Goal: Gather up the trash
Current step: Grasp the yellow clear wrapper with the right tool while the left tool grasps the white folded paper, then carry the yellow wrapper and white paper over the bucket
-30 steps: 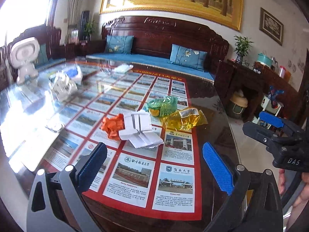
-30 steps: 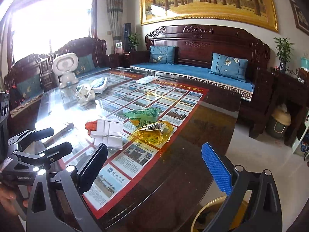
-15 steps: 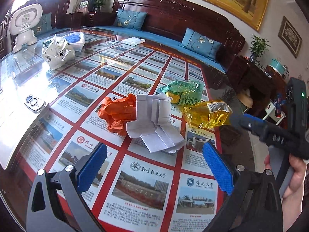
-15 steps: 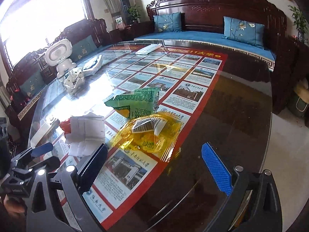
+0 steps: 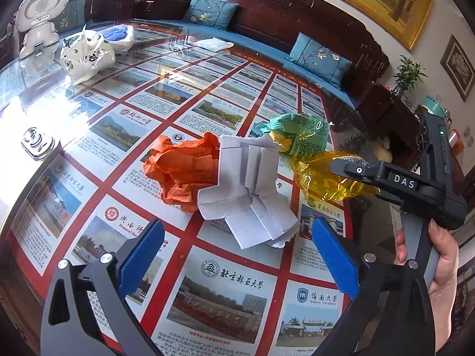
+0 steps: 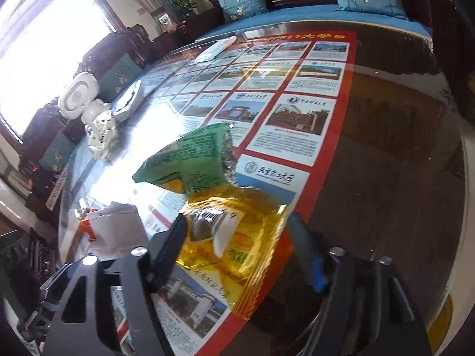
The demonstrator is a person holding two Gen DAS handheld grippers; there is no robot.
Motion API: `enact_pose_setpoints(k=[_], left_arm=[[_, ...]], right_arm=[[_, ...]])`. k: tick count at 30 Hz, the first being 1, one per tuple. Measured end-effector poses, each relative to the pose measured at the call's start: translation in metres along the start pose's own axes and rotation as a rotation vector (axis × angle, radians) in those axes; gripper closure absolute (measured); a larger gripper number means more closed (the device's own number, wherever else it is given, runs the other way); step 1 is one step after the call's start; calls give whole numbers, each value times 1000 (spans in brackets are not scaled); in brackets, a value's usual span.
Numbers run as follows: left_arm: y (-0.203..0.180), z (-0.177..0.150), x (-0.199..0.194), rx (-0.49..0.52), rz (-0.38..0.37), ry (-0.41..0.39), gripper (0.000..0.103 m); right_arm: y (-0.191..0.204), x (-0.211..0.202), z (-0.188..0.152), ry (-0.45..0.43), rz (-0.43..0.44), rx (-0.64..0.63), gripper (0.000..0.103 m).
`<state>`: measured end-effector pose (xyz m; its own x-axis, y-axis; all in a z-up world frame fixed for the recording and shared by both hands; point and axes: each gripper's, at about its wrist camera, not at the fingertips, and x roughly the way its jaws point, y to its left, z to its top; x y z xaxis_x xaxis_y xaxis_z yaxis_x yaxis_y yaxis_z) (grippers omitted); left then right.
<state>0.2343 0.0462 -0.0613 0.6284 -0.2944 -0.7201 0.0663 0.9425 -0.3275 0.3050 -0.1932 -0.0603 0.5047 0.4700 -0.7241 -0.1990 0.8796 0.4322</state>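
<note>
Glass-topped table (image 5: 89,112), trash mid-surface. R gripper (image 6: 237,237) jaws around yellow wrapper (image 6: 237,237): light, crinkly, slippery; pinch a bunched fold. L gripper (image 5: 234,249) wide, empty.

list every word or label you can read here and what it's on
"DAS": on the right gripper.
"HAINAN UNIVERSITY": on a poster panel under the table glass.
"Shaanxi No...": another panel, cut off by the left gripper.
Green wrapper and yellow wrapper print: too blurred to read.
</note>
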Motion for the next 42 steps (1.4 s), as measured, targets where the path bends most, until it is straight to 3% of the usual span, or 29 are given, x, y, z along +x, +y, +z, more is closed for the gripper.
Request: enact_pose_setpoints(k=[5,6,12,20,23,25,28,34,38,42], left_arm=[[3,2,2,-24,-5,9,4],[3,3,3,-28,-5,8,4],[5,13,11,-50,-20,13,4],[4,23,22,-127,-120,42,7],[2,26,28,-121,-141,53,27],[2,27,33,-116,-144,61,51],[3,29,44,-119,-151,84,77],[4,35,52,-119,-170,84,83],[4,31,46,-126,-195,44,88],[-15,28,31,-36,-180,-16,93]], right_arm=[[25,-13,-9,-52,-19,-144,86],[29,-17,-11,-65,-26,-166,88],[34,-21,-17,-68,-24,-207,92],[35,-17,-16,-57,-10,-229,94],[32,-17,-16,-50,6,-218,94],[31,-16,-16,-46,9,-219,94],[31,-16,-17,-43,11,-221,93],[26,-17,-17,-44,13,-207,93],[22,-19,-19,-47,25,-193,94],[24,-23,-23,-60,14,-208,94]])
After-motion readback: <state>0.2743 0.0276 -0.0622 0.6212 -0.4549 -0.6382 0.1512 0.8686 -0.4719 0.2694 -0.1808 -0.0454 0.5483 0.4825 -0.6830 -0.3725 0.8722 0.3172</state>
